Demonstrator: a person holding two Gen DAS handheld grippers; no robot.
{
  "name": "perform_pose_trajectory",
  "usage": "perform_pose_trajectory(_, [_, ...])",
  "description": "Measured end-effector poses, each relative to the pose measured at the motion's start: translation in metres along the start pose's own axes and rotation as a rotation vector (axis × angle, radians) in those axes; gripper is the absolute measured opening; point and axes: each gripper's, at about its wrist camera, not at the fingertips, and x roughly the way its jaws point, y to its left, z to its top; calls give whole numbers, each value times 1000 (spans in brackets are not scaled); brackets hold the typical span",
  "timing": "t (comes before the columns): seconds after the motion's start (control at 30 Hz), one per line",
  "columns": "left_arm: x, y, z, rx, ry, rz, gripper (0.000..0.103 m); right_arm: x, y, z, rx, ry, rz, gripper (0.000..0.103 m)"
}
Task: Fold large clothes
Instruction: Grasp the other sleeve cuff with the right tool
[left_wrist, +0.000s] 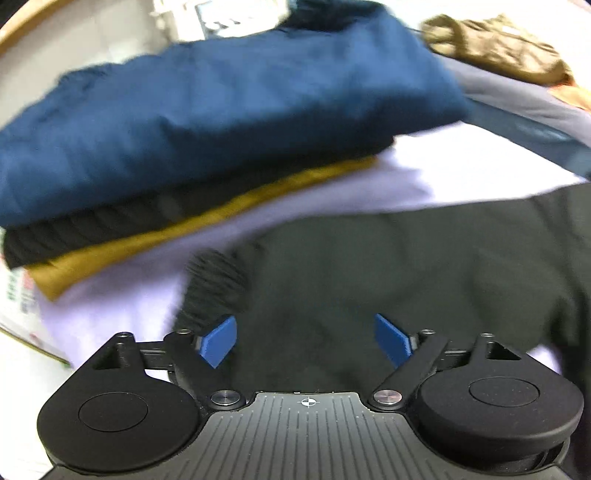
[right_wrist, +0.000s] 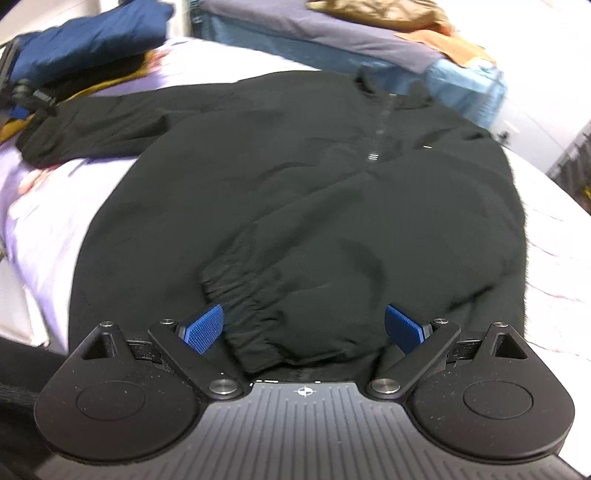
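Folding stage: black jacket (right_wrist: 295, 192) lies spread, front up, on the pale bedsheet (right_wrist: 44, 206); one sleeve is already laid across the body, the other extends sideways toward the far left of the right wrist view.
Right gripper (right_wrist: 304, 328): fingers spread wide, empty; the elastic cuff (right_wrist: 243, 302) of the folded-in sleeve sits between them, just ahead of the tips.
Left gripper (left_wrist: 304, 341): fingers spread wide, empty; poised over dark jacket fabric, with a ribbed cuff (left_wrist: 214, 284) just ahead of its left fingertip.
Key relation: the jacket's long axis, hem to collar (right_wrist: 373, 83), runs straight away from the right gripper, so that tool is nearer the hem end.
Outstretched sleeve: nearer the left gripper; judged the next part to fold in.
Hazard: folded stack (left_wrist: 184, 147) lies close beside the sleeve; a sweep could disturb it.
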Motion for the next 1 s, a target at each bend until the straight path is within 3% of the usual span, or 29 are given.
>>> perform_pose_trajectory(0.23, [-16,-62,-39,106,87,-181,103,34,29,8,-150,64,29,93])
perform_pose_trajectory(0.33, [-24,-83,-56,139,124,-224,103,46,43,5,-268,87,-14,82])
perform_pose_trajectory(0.4, [-26,-94,-65,140,155,-266,103,52,50,-1,-346,86,-55,70])
perform_pose_trajectory(0.43, [-26,-97,-68,140,165,-280,103,54,51,-5,-380,88,-71,57])
perform_pose_trajectory(0.5, [-28,-105,-73,145,179,-291,103,53,53,-10,-415,68,-72,51])
perform_pose_trajectory(0.6, [-29,-113,-78,154,189,-293,103,42,46,-11,-386,28,-69,43])
perform_pose_trajectory(0.67, [-31,-115,-81,151,196,-288,103,31,34,-10,-359,-12,-85,20])
perform_pose_trajectory(0.7, [-30,-115,-80,146,202,-287,103,25,30,-9,-335,-33,-101,17])
perform_pose_trajectory(0.87, [-33,-115,-79,127,204,-281,103,-13,-28,5,-162,-136,-154,9])
perform_pose_trajectory(1.0, [-36,-116,-81,111,206,-271,103,-44,-104,14,-7,-192,-241,8])
